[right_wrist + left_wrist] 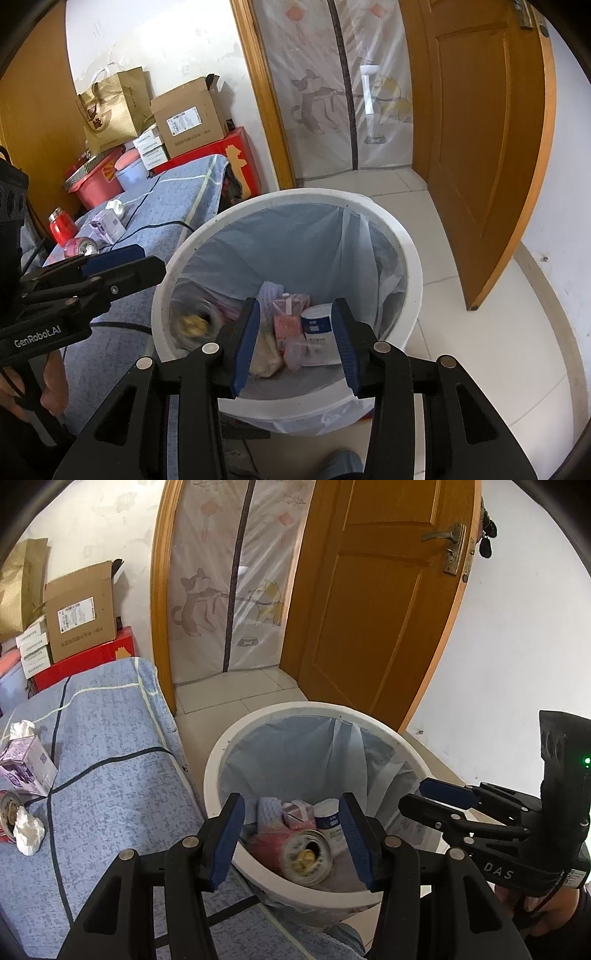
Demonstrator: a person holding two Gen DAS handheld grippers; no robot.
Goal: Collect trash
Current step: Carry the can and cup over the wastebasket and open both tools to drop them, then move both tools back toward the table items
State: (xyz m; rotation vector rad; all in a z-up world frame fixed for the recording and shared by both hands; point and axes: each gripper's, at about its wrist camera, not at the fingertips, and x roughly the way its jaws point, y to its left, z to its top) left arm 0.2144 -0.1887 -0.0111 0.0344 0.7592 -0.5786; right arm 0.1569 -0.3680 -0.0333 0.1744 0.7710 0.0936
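Observation:
A white trash bin [221, 753] [413, 254] with a pale blue liner stands on the floor beside the bed. Inside lie a pink can [306, 856], blurred in the right wrist view [192, 325], a white and blue carton [328, 816] [318, 332] and pink wrappers [288, 325]. My left gripper [291, 842] is open and empty above the bin's near rim. My right gripper [295, 343] is open and empty over the bin. On the bed lie a purple carton [27, 766] [107, 223], crumpled tissues [28, 830], a tissue [115, 206] and a can [7, 812] [79, 246].
The bed has a blue blanket [110, 746] [166, 199]. Cardboard and red boxes [79, 616] [192, 122] are stacked behind it. An open wooden door [376, 602] [480, 147] and a curtained doorway [229, 579] stand beyond the bin. A red jar [61, 225] stands on the bed.

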